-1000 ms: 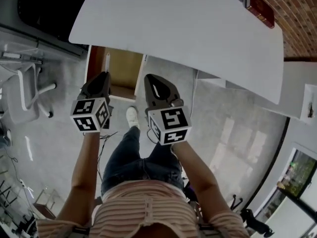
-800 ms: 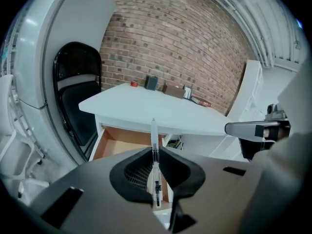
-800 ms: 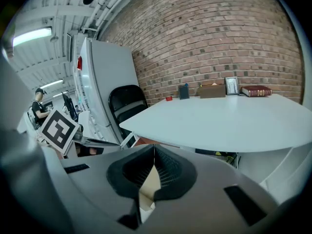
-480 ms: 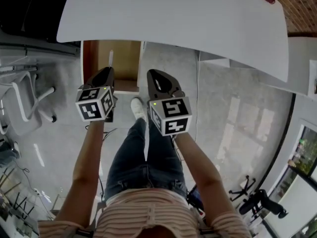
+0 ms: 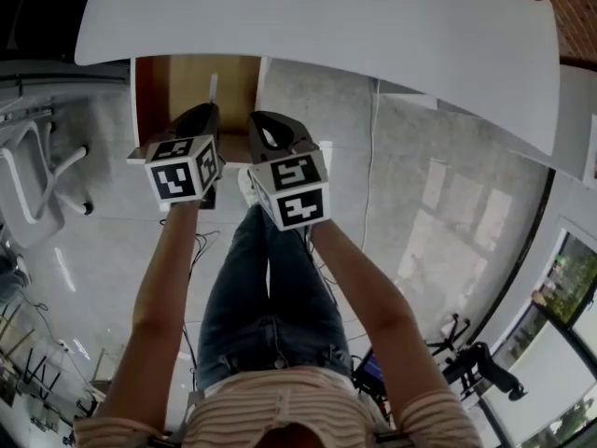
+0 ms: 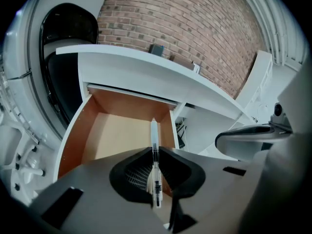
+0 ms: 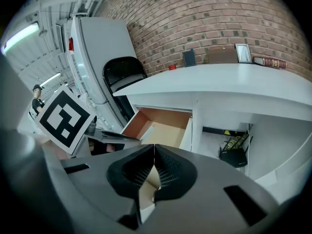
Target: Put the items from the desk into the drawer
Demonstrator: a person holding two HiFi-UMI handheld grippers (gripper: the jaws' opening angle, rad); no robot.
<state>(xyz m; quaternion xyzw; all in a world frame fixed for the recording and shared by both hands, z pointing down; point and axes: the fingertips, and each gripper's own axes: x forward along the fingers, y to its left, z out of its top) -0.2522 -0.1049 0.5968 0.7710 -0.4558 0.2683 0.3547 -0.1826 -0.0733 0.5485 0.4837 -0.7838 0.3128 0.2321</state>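
One slim clear pen (image 6: 153, 132) juts from the ribbed left tool (image 6: 155, 152).

The drawer (image 5: 177, 91) sticks out under the left end of the desk (image 5: 373, 35). The pen (image 5: 213, 86) in the left gripper (image 5: 207, 112) reaches over the drawer. The right gripper (image 5: 264, 124) is just beside it, on the right.

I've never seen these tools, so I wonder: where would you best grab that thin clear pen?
Pinch the pen mid-barrel, jaws on its two long sides, coming in along its length. It is thin and straight, so a mid grip likely stops it tipping. The left hand-held gripper holds it so, pointing at the open drawer.
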